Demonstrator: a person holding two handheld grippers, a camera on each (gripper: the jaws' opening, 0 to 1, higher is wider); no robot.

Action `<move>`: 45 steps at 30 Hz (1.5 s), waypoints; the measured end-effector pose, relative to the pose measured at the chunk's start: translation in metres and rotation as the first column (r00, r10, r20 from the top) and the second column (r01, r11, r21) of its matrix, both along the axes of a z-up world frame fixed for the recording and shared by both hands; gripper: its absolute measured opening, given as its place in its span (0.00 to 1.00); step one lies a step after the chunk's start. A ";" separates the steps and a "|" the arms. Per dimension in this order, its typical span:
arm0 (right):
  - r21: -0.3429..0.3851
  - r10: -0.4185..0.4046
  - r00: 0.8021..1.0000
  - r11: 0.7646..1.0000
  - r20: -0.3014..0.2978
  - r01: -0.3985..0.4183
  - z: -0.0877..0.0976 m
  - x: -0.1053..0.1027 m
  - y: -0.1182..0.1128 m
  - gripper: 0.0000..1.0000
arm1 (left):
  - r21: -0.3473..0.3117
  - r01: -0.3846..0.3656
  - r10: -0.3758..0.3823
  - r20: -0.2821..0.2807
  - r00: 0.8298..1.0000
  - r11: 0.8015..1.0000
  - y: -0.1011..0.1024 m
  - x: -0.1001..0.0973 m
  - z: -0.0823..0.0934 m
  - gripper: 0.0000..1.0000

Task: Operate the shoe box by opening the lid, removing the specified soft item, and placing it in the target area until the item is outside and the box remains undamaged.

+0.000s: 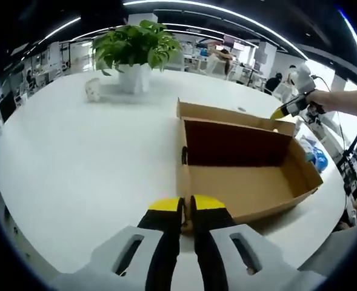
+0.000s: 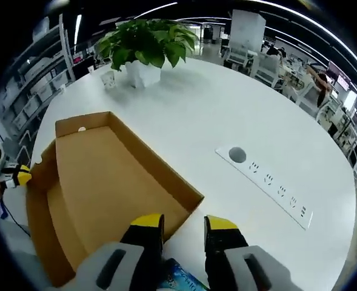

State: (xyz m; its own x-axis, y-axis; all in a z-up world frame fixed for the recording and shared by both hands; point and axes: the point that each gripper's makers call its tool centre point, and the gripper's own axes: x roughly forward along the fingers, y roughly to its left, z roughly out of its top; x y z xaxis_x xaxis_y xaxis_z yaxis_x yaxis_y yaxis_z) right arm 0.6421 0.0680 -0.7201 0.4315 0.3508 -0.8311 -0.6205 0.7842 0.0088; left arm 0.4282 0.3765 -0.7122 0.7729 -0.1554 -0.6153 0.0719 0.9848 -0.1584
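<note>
Cardboard box (image 1: 245, 182) edge pinched by left fingers (image 1: 166, 212); right fingers (image 2: 146, 227) spread

a: what do the right tongs (image 2: 184, 233) look like from their own camera?

b: yellow-tipped jaws, parted, with a gap between them. a blue patterned thing (image 2: 179, 280) shows low between the jaws; can't tell whether it's held.

a: and the shoe box (image 2: 99, 182)?

b: open cardboard, its inside bare, lying on the white table (image 2: 226, 115), just left of the tongs. the left jaw sits over its near corner.

a: anything else?

b: the left tongs (image 2: 14, 177) touch the box's far left edge. a potted plant (image 2: 145, 51) stands beyond the box, a small white cup (image 2: 108, 79) beside it, and a power socket strip (image 2: 266, 185) is set into the table on the right.
</note>
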 end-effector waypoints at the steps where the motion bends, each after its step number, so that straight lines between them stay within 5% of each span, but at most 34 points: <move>1: 0.004 -0.004 1.000 1.000 -0.003 0.004 -0.001 0.000 0.000 0.21 | -0.004 -0.010 0.010 -0.002 1.000 1.000 0.001 0.000 0.000 0.04; 9: 0.009 -0.070 0.997 0.997 -0.010 0.070 -0.009 0.009 0.002 0.19 | 0.000 -0.039 0.039 -0.004 0.999 0.999 0.004 0.001 -0.001 0.03; 22: 0.067 -0.207 0.973 0.975 -0.102 0.214 -0.022 0.013 0.002 0.12 | 0.002 -0.039 0.039 -0.008 0.999 0.999 0.006 0.004 -0.003 0.03; 45: 0.041 -0.232 0.969 0.971 -0.090 0.236 -0.017 0.015 -0.002 0.01 | -0.004 -0.040 0.040 -0.012 0.999 0.999 0.004 0.005 -0.003 0.02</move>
State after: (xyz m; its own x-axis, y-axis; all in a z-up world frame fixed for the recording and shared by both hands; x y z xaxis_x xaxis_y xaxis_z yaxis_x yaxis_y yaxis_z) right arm 0.6570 0.0662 -0.7370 0.4366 0.2912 -0.8512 -0.4149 0.9047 0.0966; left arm 0.4331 0.3806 -0.7152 0.7710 -0.1266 -0.6242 0.0300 0.9862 -0.1629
